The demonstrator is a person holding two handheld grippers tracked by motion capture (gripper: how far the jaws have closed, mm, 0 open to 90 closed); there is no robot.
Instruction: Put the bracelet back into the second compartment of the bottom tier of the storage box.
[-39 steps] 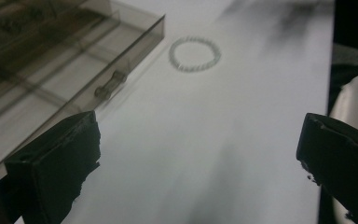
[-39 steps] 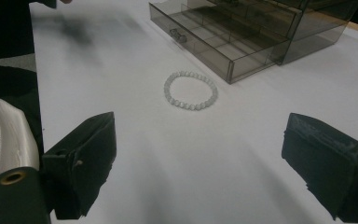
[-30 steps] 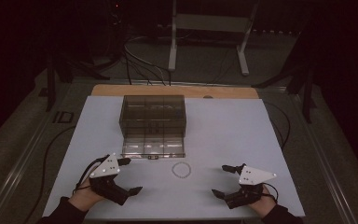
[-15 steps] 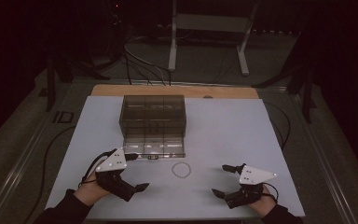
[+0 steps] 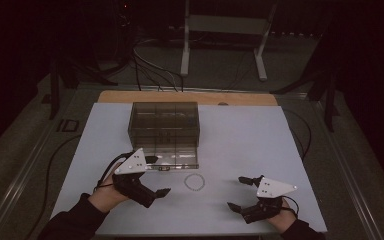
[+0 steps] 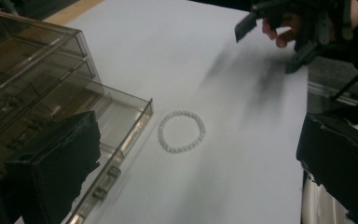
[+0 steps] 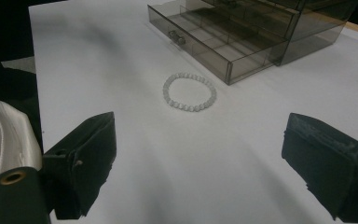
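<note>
A white bead bracelet [image 5: 194, 181] lies flat on the white table, just in front of a smoky clear drawer box [image 5: 164, 120]. The box's bottom drawer [image 5: 177, 161] is pulled out. My left gripper [image 5: 158, 175] is open, left of the bracelet and beside the drawer's front corner. In the left gripper view the bracelet [image 6: 182, 131] lies between and beyond the spread jaws, with the drawer [image 6: 116, 122] at the left. My right gripper [image 5: 235, 192] is open near the front edge, right of the bracelet. The right gripper view has the bracelet [image 7: 189, 91] ahead, and nothing between the jaws.
A wooden strip [image 5: 190, 97] runs along the table's far edge. Cables [image 5: 55, 155] trail on the floor at the left, and a metal stand [image 5: 220, 35] rises behind the table. In the left gripper view the other hand's gripper [image 6: 279, 28] is at the top right.
My left gripper has moved right and a little forward, closer to the open drawer and the bracelet. The right gripper and the bracelet have stayed put.
</note>
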